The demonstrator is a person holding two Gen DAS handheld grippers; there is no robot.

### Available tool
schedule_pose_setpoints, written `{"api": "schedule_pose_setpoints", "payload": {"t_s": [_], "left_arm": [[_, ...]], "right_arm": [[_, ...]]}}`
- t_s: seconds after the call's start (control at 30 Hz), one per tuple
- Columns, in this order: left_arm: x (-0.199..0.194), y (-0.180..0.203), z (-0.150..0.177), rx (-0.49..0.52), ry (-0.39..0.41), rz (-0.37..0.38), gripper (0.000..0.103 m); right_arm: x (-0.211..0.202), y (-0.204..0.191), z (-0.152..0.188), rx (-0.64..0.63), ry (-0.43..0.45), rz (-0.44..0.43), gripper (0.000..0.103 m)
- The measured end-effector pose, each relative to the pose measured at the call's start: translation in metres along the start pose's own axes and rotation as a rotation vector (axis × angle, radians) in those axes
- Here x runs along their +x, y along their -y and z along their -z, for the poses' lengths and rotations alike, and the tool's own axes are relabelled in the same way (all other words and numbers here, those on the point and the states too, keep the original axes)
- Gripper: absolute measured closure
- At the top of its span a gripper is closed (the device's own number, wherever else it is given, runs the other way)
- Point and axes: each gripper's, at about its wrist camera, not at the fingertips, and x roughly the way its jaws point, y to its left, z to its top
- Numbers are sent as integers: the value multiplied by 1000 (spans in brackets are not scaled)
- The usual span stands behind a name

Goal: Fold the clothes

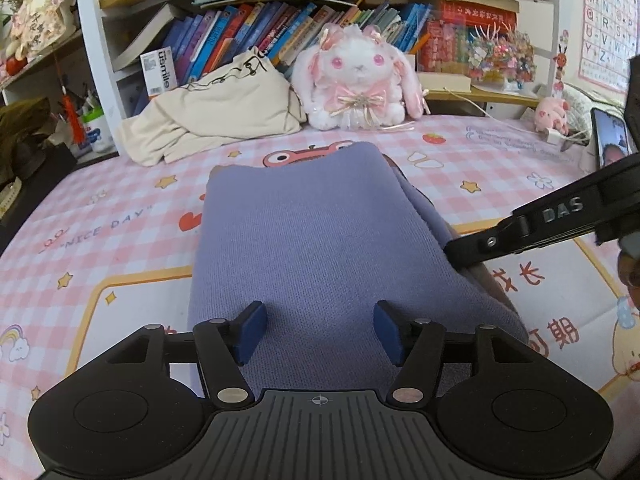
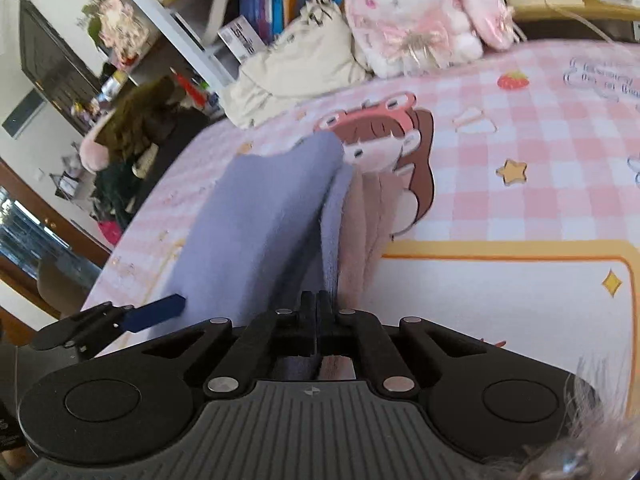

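A folded purple knit garment (image 1: 304, 240) lies on the pink checked mat (image 1: 100, 216), long side running away from me. My left gripper (image 1: 320, 330) hovers over its near end, open, blue pads (image 1: 253, 332) apart with the knit below them, not pinched. My right gripper (image 1: 454, 254) reaches in from the right to the garment's right edge. In the right wrist view the right gripper (image 2: 318, 302) is shut, the edge of the purple garment (image 2: 256, 224) running into its closed fingers. A pinkish layer (image 2: 366, 216) shows under that edge. The left gripper's blue pad (image 2: 156, 314) shows at the lower left.
A cream cloth bundle (image 1: 216, 120) and a white-and-pink plush rabbit (image 1: 360, 84) sit at the mat's far edge, below a shelf of books (image 1: 248, 28). A phone (image 1: 612, 140) stands at the far right. The mat ends at a dark drop on the left.
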Motion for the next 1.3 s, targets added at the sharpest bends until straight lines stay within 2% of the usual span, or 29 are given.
{"api": "schedule_pose_setpoints", "payload": {"t_s": [0.03, 0.1, 0.13, 0.17, 0.47, 0.53, 0.73, 1.17, 1.3], "left_arm": [[-4, -1, -2, -16, 15, -12, 42], [-14, -4, -3, -52, 65, -39, 37], [-19, -6, -4, -70, 91, -51, 35], [-22, -9, -5, -89, 107, -59, 33], [-21, -54, -16, -231, 67, -86, 25], [-14, -62, -16, -244, 35, -71, 25], [9, -83, -19, -273, -33, 20, 25], [60, -140, -13, -469, -190, 342, 25], [77, -150, -12, -523, -232, 431, 25]], "right_arm": [[-3, -1, 0, -3, 8, 0, 99], [-10, -3, 1, -8, 23, 0, 86], [-14, -3, 1, -11, 31, -1, 66], [-13, -3, -1, -9, 38, 7, 54], [-25, -3, 2, 8, 38, 60, 30], [-27, -3, 3, 13, 47, 76, 26], [-23, -4, 4, 92, 62, 134, 25], [8, -13, 15, 357, 62, 192, 23], [14, -15, 21, 425, 79, 170, 24]]}}
